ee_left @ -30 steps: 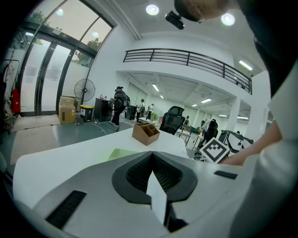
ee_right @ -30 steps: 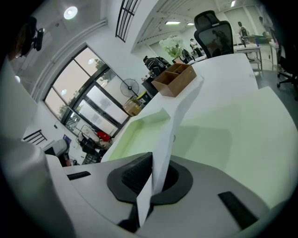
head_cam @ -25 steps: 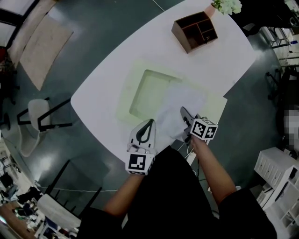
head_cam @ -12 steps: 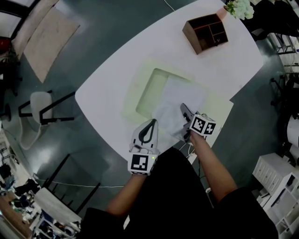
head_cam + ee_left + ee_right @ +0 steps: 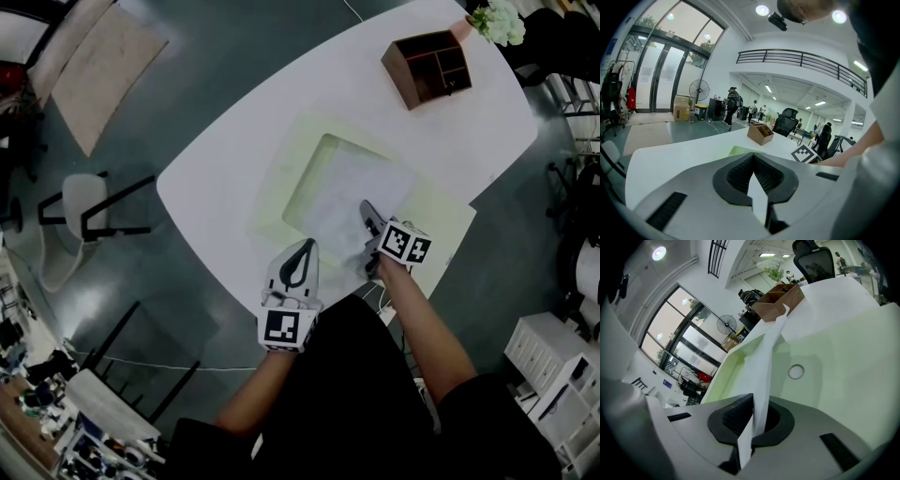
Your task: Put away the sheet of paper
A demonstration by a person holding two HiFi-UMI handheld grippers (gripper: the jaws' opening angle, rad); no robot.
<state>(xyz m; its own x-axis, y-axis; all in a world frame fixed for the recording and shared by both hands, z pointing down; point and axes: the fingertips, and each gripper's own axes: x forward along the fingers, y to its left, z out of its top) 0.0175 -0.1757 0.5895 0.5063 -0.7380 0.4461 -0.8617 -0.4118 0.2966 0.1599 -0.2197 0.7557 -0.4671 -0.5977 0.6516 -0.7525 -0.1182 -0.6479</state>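
Observation:
A white sheet of paper hangs over the recess of a pale green tray on the white table. My right gripper is shut on the sheet's near edge. In the right gripper view the paper rises on edge out of the shut right gripper, above the tray's floor. My left gripper rests apart from the sheet at the table's near edge, its tips together. In the left gripper view the left gripper holds nothing that I can make out.
A brown wooden desk organizer stands at the table's far end beside a pot of white flowers. A small ring marks the tray floor. A white chair stands on the floor at the left. People stand in the background.
My right gripper has carried the paper a little further over the tray's recess, so the sheet covers more of it. The left gripper has stayed where it was.

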